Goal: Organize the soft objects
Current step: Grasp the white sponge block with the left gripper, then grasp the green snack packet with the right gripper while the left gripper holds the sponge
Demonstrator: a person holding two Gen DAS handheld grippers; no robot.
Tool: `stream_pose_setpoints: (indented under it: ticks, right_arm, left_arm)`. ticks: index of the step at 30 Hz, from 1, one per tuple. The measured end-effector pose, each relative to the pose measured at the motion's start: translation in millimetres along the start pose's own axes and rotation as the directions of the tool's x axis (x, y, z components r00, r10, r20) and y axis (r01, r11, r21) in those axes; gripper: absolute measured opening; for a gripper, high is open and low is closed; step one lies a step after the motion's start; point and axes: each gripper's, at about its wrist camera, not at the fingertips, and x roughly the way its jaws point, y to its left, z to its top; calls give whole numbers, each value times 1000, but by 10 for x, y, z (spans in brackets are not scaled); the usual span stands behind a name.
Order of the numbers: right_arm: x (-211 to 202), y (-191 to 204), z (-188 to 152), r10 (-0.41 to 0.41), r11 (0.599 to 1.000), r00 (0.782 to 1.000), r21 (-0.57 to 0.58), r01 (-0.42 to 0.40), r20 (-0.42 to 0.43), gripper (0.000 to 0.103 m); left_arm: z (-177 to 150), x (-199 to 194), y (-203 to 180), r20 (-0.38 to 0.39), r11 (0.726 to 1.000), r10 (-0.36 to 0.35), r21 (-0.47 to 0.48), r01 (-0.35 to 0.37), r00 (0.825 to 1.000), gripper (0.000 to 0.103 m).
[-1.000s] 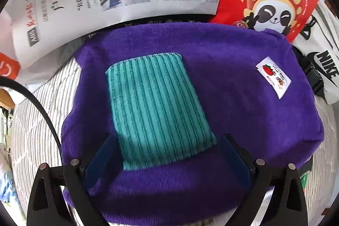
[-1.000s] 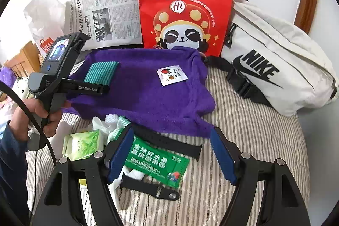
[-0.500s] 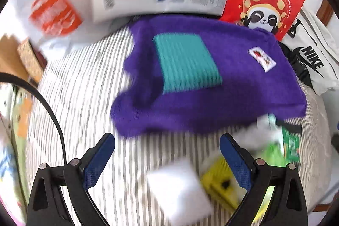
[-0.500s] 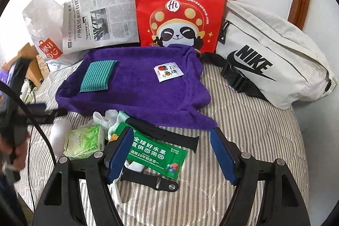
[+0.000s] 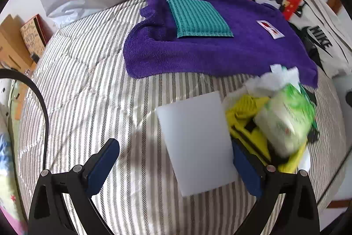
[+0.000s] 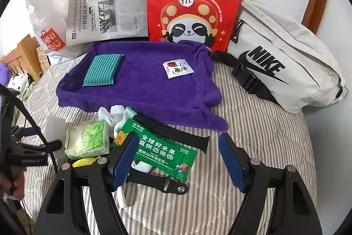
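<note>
Over the striped bedcover (image 5: 88, 89) your left gripper (image 5: 176, 166) has pulled back from the purple towel (image 5: 211, 52), where a second ago its open fingers straddled the teal ribbed cloth (image 5: 198, 19); that cloth lies flat on the towel, left behind, so one soft item reads as placed. Your left jaws stand wide apart and hold nothing, now framing a white foam block (image 5: 198, 142) that lies on the cover just beside the heap of loose items, which makes the block your likely next pick. Your right gripper (image 6: 176, 158) hangs over that heap, jaws well apart and empty, with the green fruit sachet (image 6: 165, 151) and a black watch strap (image 6: 171, 131) showing between its fingers. Some things you cannot read well: the green tissue pack (image 5: 286, 120) is blurred in the left view, the yellow item (image 5: 248, 124) under it is mostly covered, and the white crumpled bits (image 6: 112, 113) at the towel's edge are too tangled to name. Whether your left pads touch the block cannot be told.
</note>
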Motion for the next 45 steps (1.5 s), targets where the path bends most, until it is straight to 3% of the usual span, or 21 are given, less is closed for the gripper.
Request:
stream_pose_setpoints:
  ticks: [3, 8, 15, 18, 20, 22, 25, 32, 45]
  right_arm:
    - [26, 8, 8, -2, 1000, 1000, -3, 2, -3, 74]
    - [82, -18, -1, -13, 1000, 1000, -2, 13, -21, 74]
    - [96, -75, -19, -28, 1000, 999, 4, 28, -26, 74]
    - [104, -101, -29, -32, 999, 999, 7, 32, -29, 74]
    - [120, -126, -35, -26, 1000, 999, 13, 27, -37, 74]
    - [126, -138, -41, -37, 999, 998, 14, 38, -42, 74]
    - [114, -161, -50, -39, 999, 998, 12, 39, -43, 74]
    - [111, -221, -84, -24, 1000, 999, 13, 24, -36, 74]
    - [606, -9, -304, 93, 991, 987, -81, -104, -132, 74]
  left_arm:
    - [-92, -51, -10, -7, 1000, -17, 18, 17, 1000, 102]
    - [-68, 214, -179, -30, 995, 87, 60, -85, 996, 103]
    - [-56, 261, -110, 30, 998, 62, -2, -62, 998, 97]
    - [-90, 205, -65, 63, 1000, 24, 10, -25, 998, 82]
    - [-89, 175, -71, 86, 999, 4, 33, -7, 996, 62]
    - [-88, 136, -89, 100, 999, 9, 51, -14, 995, 51]
    - [-130, 76, -43, 102, 998, -21, 54, 15, 995, 51]
    - [-183, -93, 221, 149, 999, 15, 26, -19, 989, 51]
    - [-213, 60, 223, 128, 1000, 12, 26, -15, 992, 52]
